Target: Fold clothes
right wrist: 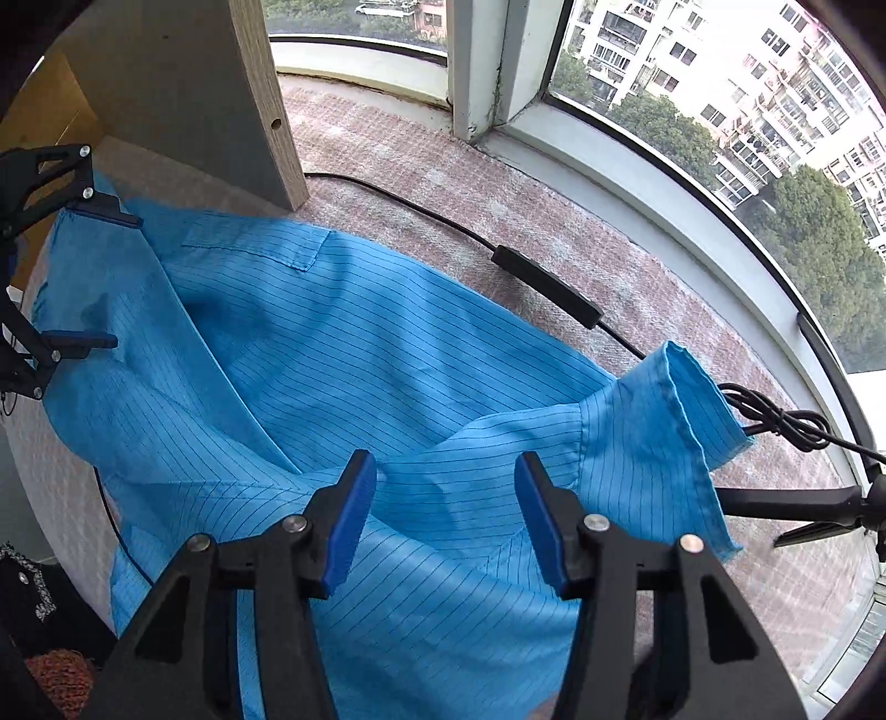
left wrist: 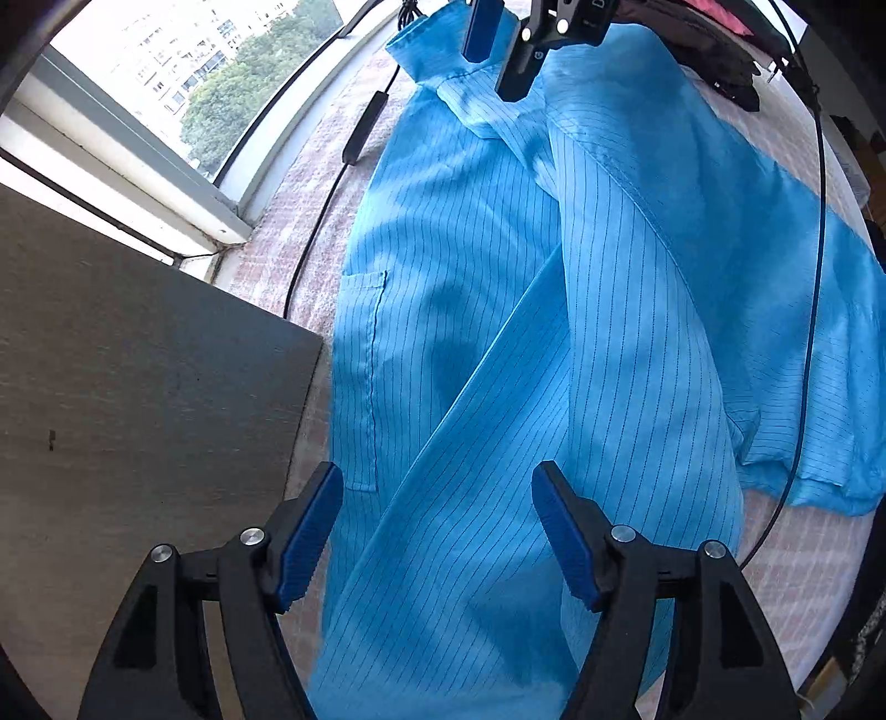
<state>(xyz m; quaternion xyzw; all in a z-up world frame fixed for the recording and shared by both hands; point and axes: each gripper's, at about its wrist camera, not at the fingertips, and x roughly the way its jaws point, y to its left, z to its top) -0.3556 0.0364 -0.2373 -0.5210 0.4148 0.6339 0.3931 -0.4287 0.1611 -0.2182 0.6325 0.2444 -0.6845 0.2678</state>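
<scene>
A bright blue garment with thin dark stripes lies rumpled and partly folded over on a pinkish woven surface. A patch pocket shows on its left side, and a sleeve cuff stands open towards the window. My left gripper hangs over the garment's lower part, open, its blue pads wide apart with cloth lying below them, not pinched. My right gripper hovers over the cloth near the sleeve, also open, nothing pressed between its pads. Each gripper shows in the other's view: right gripper, left gripper.
A black cable with an inline box runs along the surface by the curved window. A wooden board stands beside the garment. Dark clothes lie heaped at the far end. A thin blue cable crosses the garment's right side.
</scene>
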